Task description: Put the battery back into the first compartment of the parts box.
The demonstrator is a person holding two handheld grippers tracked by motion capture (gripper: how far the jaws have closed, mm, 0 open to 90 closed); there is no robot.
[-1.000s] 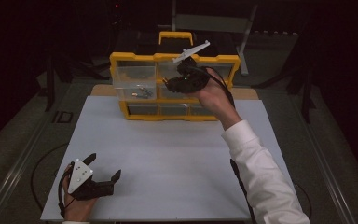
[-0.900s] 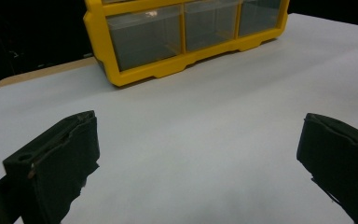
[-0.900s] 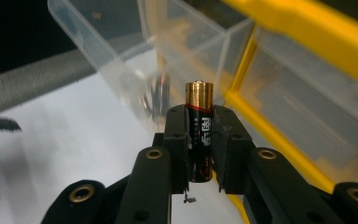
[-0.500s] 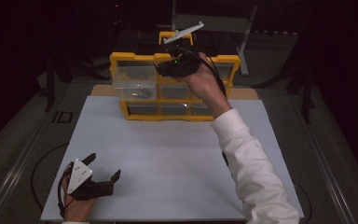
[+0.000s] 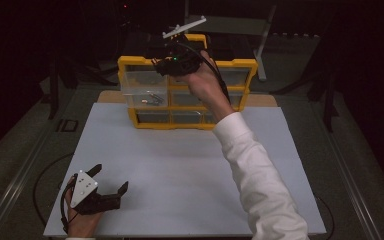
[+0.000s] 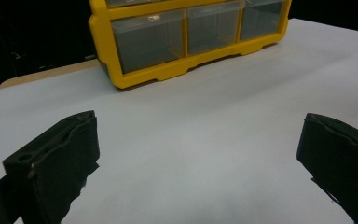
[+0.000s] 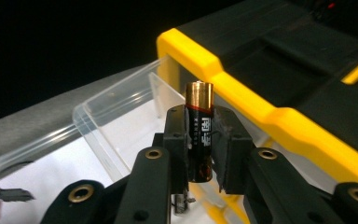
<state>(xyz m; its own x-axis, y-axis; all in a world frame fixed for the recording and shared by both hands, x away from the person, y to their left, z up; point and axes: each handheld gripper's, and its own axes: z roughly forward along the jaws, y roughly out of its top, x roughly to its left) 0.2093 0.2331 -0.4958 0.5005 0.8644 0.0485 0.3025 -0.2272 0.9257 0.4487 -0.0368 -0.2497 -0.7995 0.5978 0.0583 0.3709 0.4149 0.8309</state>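
- My right hand-held gripper [image 7: 199, 140] is clamped on a battery [image 7: 199, 135], one pad against each side of its black body; in the high view this hand-held gripper [image 5: 177, 62] hangs above the top of the yellow drawer cabinet [image 5: 240, 65].
- My left hand-held gripper [image 5: 111, 181] rests low on the white counter [image 5: 180, 170] near its front left corner, well apart from the cabinet, jaws spread wide with nothing between them; its own view shows bare counter between the two black pads [image 6: 58, 158].
- Around the battery: a clear drawer [image 7: 116, 116] stands pulled out of the cabinet's top row just beside and below my pads, its open top facing up. In the high view this drawer [image 5: 142, 87] sticks out at the cabinet's left.
- The cabinet's yellow top edge [image 7: 261, 112] runs close on the other side of my jaws.
- The battery stands along my jaws, long axis in line with them, its copper-coloured end pointing away from my hand, the lower end between the pads.
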